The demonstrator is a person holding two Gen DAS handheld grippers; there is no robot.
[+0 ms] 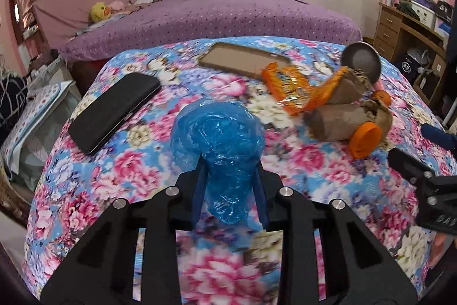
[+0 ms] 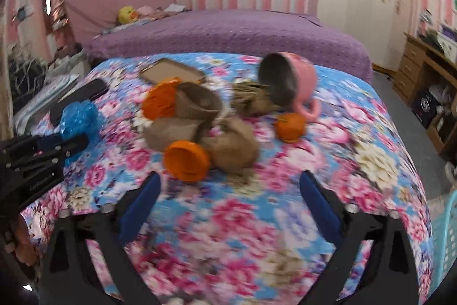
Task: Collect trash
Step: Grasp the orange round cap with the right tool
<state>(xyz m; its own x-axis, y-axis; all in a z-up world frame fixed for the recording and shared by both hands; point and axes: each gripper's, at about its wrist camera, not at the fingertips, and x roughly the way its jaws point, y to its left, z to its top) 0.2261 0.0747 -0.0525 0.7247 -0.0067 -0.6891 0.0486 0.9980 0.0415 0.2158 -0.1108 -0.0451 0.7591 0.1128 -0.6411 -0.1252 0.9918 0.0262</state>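
Note:
My left gripper (image 1: 230, 170) is shut on a crumpled blue plastic bag (image 1: 220, 142), held just above the flowered cloth; the bag also shows at the left of the right wrist view (image 2: 78, 119). My right gripper (image 2: 228, 190) is open and empty, near an orange cap (image 2: 185, 159) and crumpled brown paper (image 2: 228, 147). An orange snack wrapper (image 1: 294, 87) lies beside the brown paper (image 1: 342, 122) and the orange cap (image 1: 365, 140). A small orange fruit (image 2: 290, 126) sits by a tipped pink cup (image 2: 288, 82).
A black phone (image 1: 114, 110) lies at the left, a brown tray (image 1: 242, 62) at the back. A purple bed (image 1: 214, 16) stands behind the table, a wooden desk (image 1: 405, 27) at the right. A light-blue basket (image 2: 445, 242) stands at the right edge.

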